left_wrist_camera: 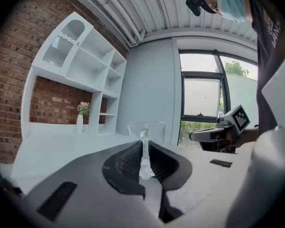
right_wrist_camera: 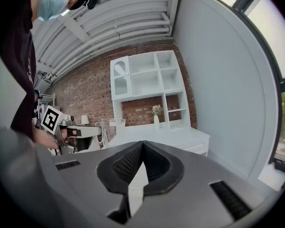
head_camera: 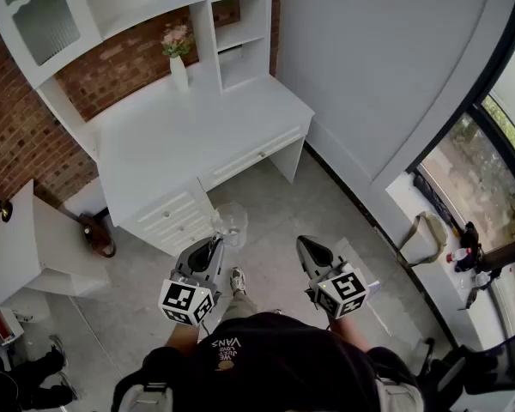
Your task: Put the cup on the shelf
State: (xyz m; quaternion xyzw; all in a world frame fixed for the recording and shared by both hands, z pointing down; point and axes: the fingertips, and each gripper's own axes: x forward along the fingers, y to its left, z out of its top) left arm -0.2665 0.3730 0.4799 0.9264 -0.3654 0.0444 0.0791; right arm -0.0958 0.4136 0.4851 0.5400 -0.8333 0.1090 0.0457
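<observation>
A clear plastic cup (head_camera: 231,221) hangs over the floor in front of the white desk, held by its wall in my left gripper (head_camera: 215,244). In the left gripper view the jaws are shut on the cup (left_wrist_camera: 145,133), whose thin wall stands between the pads of the gripper (left_wrist_camera: 144,152). My right gripper (head_camera: 308,246) is level with the left one and to its right, shut with nothing in it (right_wrist_camera: 142,148). From the right gripper view the cup (right_wrist_camera: 113,127) shows at the left. The white shelf unit (head_camera: 240,33) rises at the desk's back.
A white vase with pink flowers (head_camera: 178,58) stands on the desk (head_camera: 180,144) beside the shelves. Drawers (head_camera: 176,217) face me below the desk top. A grey wall (head_camera: 386,67) runs on the right, with a window sill holding bottles (head_camera: 463,260). A small white table (head_camera: 17,247) is at the left.
</observation>
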